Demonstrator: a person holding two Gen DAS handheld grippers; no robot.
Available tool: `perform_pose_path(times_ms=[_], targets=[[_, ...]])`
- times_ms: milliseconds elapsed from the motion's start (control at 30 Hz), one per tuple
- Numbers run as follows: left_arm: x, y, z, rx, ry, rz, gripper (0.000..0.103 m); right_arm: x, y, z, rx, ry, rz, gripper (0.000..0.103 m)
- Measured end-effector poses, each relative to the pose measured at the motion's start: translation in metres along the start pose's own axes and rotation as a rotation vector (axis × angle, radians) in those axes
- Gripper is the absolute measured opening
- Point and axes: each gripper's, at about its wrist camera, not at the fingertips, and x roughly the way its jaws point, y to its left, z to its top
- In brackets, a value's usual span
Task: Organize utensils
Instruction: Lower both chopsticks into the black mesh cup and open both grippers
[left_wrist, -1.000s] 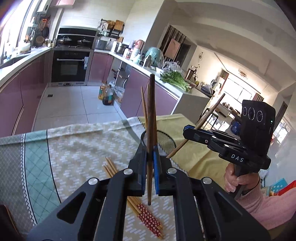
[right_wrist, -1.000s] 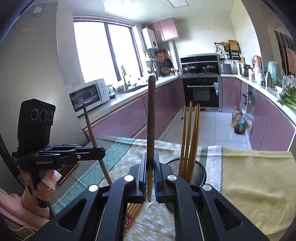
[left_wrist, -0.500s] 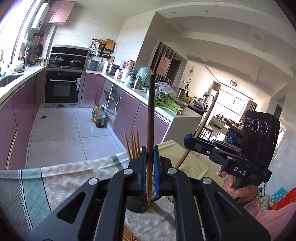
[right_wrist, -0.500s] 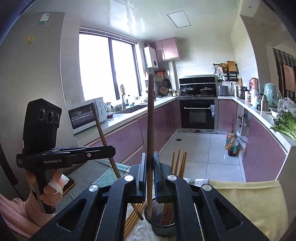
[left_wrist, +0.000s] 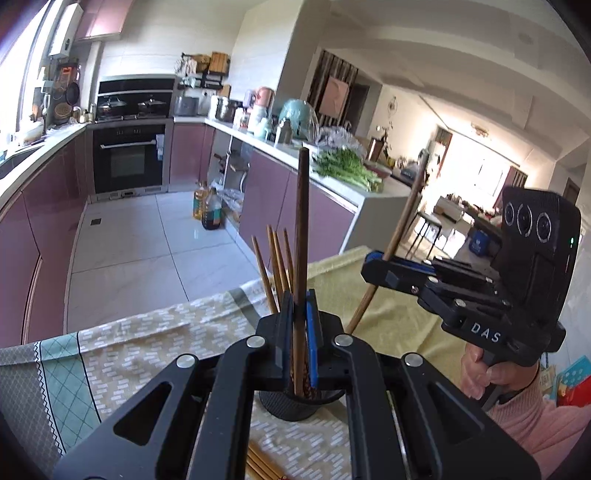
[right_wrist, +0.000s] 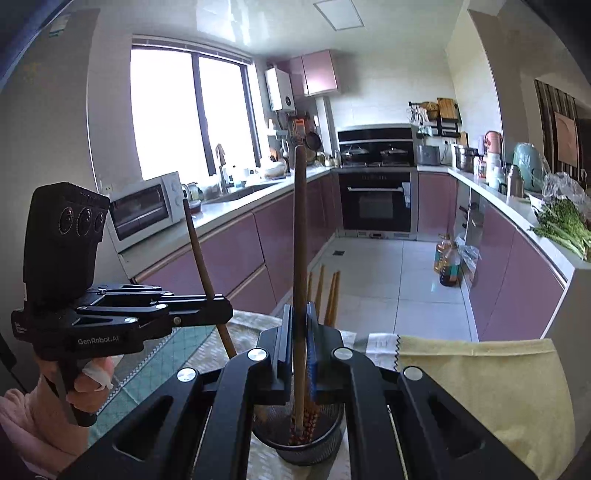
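- Chopsticks, left wrist view: one dark brown chopstick (left_wrist: 302, 236) clamped upright between the closed jaws of the left gripper (left_wrist: 300, 332), lower end over the mouth of a black mesh holder (left_wrist: 295, 406).
- Several lighter chopsticks (left_wrist: 275, 266) standing in that holder, tips fanned upward; a few more (left_wrist: 260, 465) lying flat on the patterned tablecloth (left_wrist: 122, 350) (partly hidden by the gripper body).
- Right gripper (left_wrist: 380, 266) at the right edge, held by a hand (left_wrist: 491, 373), shut on a second chopstick (left_wrist: 400, 236) tilted upward.
- Right wrist view: right gripper (right_wrist: 300, 343) pinched on its brown chopstick (right_wrist: 300, 240), upright, above the mesh holder (right_wrist: 299, 446).
- Lighter chopsticks (right_wrist: 327, 295) in the holder, red-patterned ends at the bottom.
- Left gripper (right_wrist: 225, 314) at left, closed on its slanted chopstick (right_wrist: 201, 258).
- Yellow cloth (right_wrist: 480, 387) spread at right.
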Motion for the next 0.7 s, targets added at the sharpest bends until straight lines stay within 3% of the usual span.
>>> perform_pose_path(times_ms=[300,700], targets=[[0.039,0.01,-0.018,0.023,0.138,-0.013,0.007,0.024,-0.003,-0.016,-0.006,0.125,-0.009,0.006],[0.069,0.021,-0.017,0.001,0.173,0.024,0.008,0.044,-0.011,-0.024,0.053,0.171,-0.014,0.006]])
